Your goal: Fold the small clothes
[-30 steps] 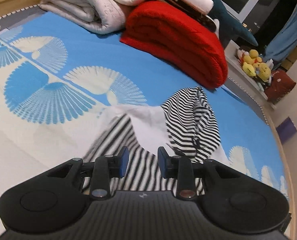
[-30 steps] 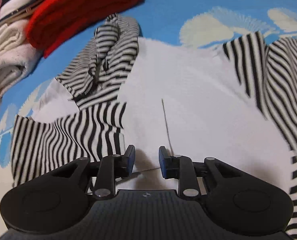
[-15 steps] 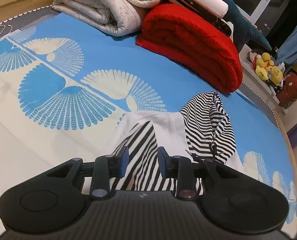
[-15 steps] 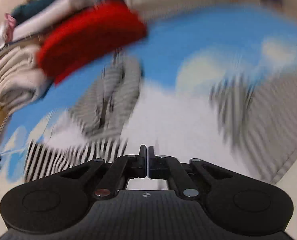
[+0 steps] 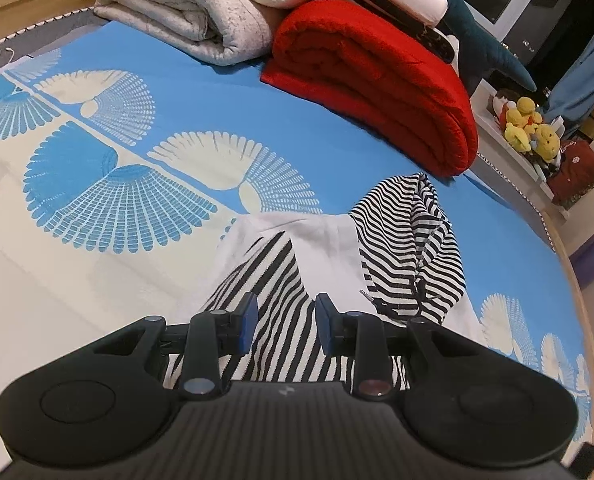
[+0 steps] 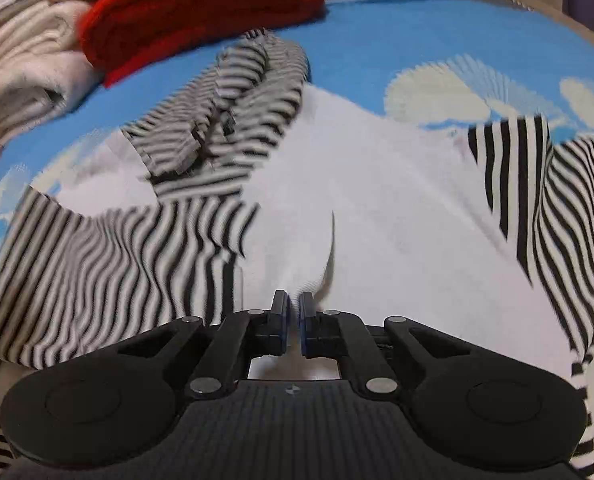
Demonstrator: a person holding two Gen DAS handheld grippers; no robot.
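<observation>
Striped-and-white top [image 6: 377, 200] pinched by right gripper [image 6: 293, 320], blue bedspread [image 5: 201, 92]

**No legible text in either view**

Both wrist views checked: nothing readable. A dark red bag [image 5: 579, 168] on the white side shelf [image 5: 509, 152] carries a pale round mark, too small to make out. A small pale emblem sits on each black ribbed gripper body [image 5: 285, 392], unreadable; no letters or numbers elsewhere.

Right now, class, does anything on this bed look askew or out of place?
Yes. The garment lies unfolded: its striped hood is bunched and twisted toward the red blanket, and the white hem is pinched up in the right gripper.
</observation>
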